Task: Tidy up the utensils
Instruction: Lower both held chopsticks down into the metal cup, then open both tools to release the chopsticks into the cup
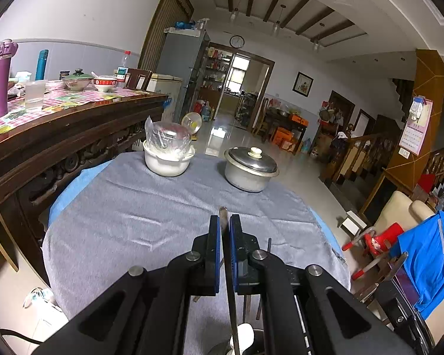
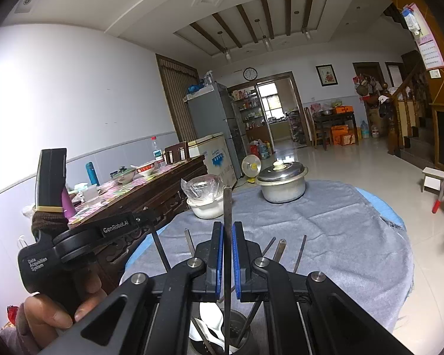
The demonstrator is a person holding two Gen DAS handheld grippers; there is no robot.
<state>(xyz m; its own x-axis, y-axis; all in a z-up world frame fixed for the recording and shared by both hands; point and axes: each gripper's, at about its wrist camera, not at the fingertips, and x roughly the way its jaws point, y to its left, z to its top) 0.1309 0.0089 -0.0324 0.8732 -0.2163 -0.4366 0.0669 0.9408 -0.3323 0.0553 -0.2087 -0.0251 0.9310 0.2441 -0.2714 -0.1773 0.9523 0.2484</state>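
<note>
**Two thin utensils pinched above a crowded holder**

The left gripper is closed on a flat metal utensil whose tip sticks up just past the blue pads, while its shaft runs down toward a round metal holder at the near edge of the table. The right gripper is likewise clamped on a slim dark utensil, standing nearly upright over the same holder, which already contains white spoons and several chopsticks fanning outward.

The main risk appears to be slip: each utensil is narrow and smooth, held only by a thin strip of pad, so a tilt of the wrist could let it pivot or slide out. A second risk is collision. Both grippers work over one small holder, just beside each other, and the sticks leaning out of it could be knocked or levered as a utensil goes down. If a tip catches on the spoons, pushing further could tip the holder over, and it stands near the table's edge. The cloth could also bunch and shift under it. The white bowl and lidded pot sit well apart at the far side.
</note>
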